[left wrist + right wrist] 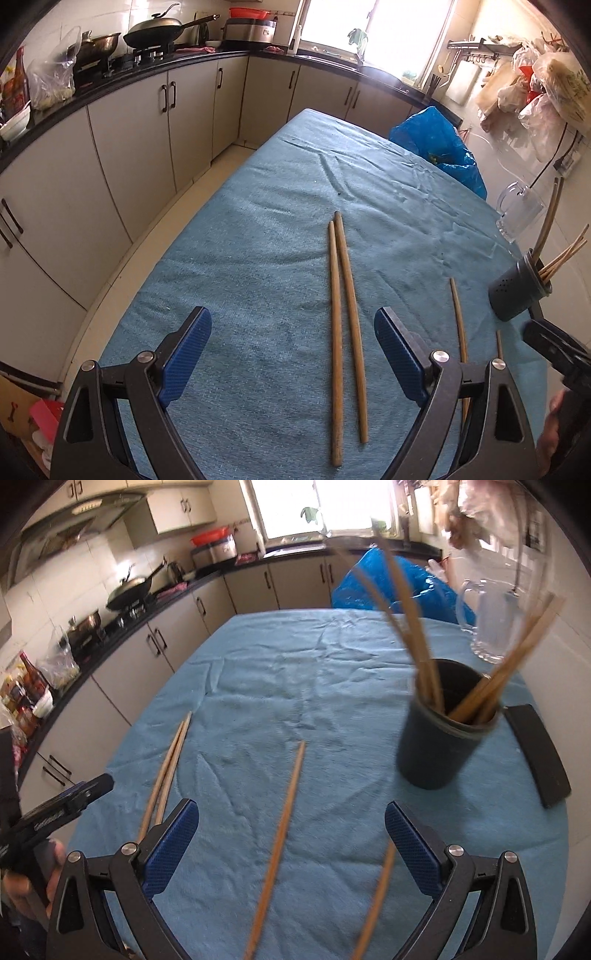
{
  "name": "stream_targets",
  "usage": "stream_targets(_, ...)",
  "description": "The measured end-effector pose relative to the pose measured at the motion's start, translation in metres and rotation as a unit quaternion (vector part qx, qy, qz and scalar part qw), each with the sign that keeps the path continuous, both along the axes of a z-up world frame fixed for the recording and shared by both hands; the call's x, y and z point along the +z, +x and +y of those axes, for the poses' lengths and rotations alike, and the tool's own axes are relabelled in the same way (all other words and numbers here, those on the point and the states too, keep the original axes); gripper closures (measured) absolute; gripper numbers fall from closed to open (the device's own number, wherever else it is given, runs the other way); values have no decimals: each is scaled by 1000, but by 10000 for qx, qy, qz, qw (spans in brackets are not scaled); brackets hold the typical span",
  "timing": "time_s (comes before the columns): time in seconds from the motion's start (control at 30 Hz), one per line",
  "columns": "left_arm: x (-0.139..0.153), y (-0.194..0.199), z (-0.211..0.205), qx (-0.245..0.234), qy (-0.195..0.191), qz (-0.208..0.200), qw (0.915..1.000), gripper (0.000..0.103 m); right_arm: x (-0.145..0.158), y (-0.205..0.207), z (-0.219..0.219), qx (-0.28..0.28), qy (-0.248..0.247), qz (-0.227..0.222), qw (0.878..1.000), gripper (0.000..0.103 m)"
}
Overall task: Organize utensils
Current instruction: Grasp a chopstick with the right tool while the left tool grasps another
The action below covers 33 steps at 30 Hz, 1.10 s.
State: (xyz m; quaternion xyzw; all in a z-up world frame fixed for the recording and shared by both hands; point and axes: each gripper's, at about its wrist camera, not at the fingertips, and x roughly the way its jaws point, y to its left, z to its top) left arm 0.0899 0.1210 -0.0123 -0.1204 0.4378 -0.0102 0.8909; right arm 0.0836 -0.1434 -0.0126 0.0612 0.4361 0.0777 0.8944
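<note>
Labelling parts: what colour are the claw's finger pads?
Blue, with a fine textured pattern; clearest on the left claw's pads in the left wrist view.

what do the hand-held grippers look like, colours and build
The left hand-held gripper and the right hand-held gripper look identical: black angular linkage arms with triangular cut-outs and round silver pivot bolts. Each carries two flat, rounded fingers faced with blue pads in a fine cross-hatched grip texture. No cables, sleeves or readable markings show.
</note>
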Motion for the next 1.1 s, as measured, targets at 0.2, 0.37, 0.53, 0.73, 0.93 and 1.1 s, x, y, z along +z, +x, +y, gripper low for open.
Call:
stream_targets(0.2, -3, 0, 5, -53, -11, 70, 10000, 14, -22, 47, 19, -31, -172, 561, 9983, 2)
stream_targets(0.37, -7, 1, 11, -7, -43, 146, 9999, 14, -38, 83, 24, -93, -175, 1029, 9945, 8)
stream_targets(0.53, -10, 2, 12, -38, -29, 197, 9998, 14, -57, 108, 31, -77, -321, 1473, 9885, 27)
stream_targets(0.73, -11, 8, 9, -115, -1, 218, 9997, 14, -69, 118, 37, -98, -546, 1711, 9837, 54)
stream_targets(0.93, -13, 15, 4, -190, 40, 270, 9994, 14, -69, 120, 37, -103, -661, 1740, 9825, 96)
stream_targets(1.1, -17, 27, -2, -355, 33, 385, 9986, 14, -66, 116, 24, -82, -323, 1702, 9848, 97)
